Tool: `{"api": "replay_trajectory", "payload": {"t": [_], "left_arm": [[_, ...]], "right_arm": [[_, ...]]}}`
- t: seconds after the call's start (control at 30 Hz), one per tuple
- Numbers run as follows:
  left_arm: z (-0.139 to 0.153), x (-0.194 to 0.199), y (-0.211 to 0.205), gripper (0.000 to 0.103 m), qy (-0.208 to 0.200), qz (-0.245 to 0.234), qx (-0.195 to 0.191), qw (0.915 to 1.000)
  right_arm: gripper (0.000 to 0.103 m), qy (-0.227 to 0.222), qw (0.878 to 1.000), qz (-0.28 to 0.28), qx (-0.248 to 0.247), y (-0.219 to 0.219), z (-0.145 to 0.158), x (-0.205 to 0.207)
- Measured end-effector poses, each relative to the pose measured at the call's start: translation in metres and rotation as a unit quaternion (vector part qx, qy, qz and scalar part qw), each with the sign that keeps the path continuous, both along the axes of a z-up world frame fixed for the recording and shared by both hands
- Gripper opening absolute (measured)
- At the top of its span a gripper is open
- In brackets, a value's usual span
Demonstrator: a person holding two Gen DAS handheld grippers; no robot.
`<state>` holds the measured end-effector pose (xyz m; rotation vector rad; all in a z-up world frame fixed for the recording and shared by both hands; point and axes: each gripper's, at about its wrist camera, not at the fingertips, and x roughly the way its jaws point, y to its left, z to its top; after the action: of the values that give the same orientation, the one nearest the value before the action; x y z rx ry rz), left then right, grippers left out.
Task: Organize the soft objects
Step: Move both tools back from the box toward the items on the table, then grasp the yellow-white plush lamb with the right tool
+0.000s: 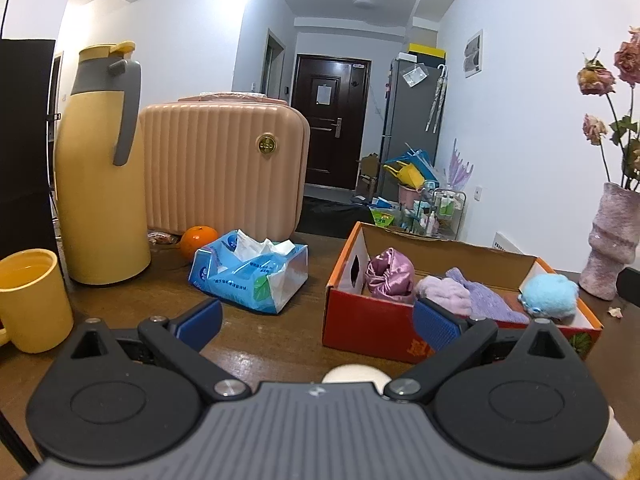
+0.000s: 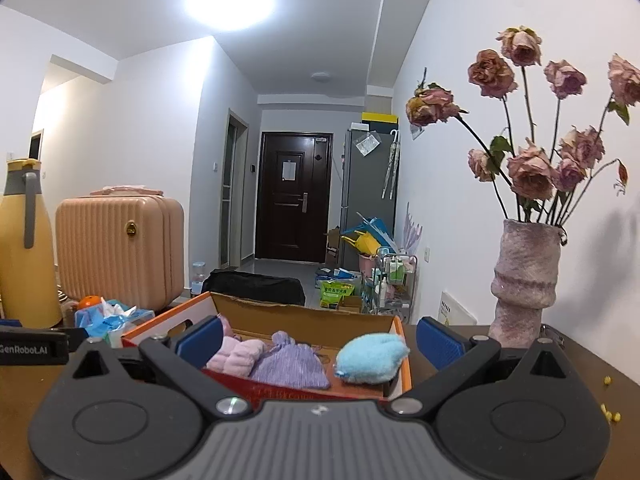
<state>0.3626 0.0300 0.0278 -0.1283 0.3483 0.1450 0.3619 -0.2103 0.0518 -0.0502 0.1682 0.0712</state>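
An open red-orange cardboard box (image 1: 368, 320) stands on the wooden table. In it lie a shiny purple satin item (image 1: 390, 276), a pale pink fluffy item (image 1: 446, 292), a lilac knit item (image 1: 488, 300) and a light blue plush (image 1: 550, 292). The box (image 2: 404, 368) shows in the right wrist view with the pink item (image 2: 236, 356), the lilac knit (image 2: 288, 364) and the blue plush (image 2: 370, 358). My left gripper (image 1: 318, 326) is open and empty, in front of the box's left end. My right gripper (image 2: 318, 340) is open and empty, just before the box. A white round object (image 1: 356, 374) lies under the left gripper.
A blue tissue pack (image 1: 248, 276), an orange (image 1: 198, 242), a yellow thermos (image 1: 102, 168), a yellow mug (image 1: 32, 300) and a pink ribbed case (image 1: 224, 168) stand left of the box. A pink vase (image 2: 524, 280) of dried roses stands at the right. Small yellow bits (image 2: 610, 412) lie on the table.
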Motion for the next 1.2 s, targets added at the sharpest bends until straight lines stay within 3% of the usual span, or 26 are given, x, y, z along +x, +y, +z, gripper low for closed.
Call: {"api": "replay_trajectory", "payload": {"t": [0.43, 1.2], "left_arm": [[-0.004, -0.042, -0.008, 0.103, -0.001, -0.025, 0.01, 0.9996], [-0.018, -0.078, -0.018, 0.103, 0.02, -0.055, 0.025, 0.998]], "right_arm": [[0.103, 0.01, 1.0, 0.008, -0.01, -0.001, -0.016, -0.041], [0.103, 0.054, 0.998, 0.002, -0.024, -0.014, -0.046, -0.08]]}}
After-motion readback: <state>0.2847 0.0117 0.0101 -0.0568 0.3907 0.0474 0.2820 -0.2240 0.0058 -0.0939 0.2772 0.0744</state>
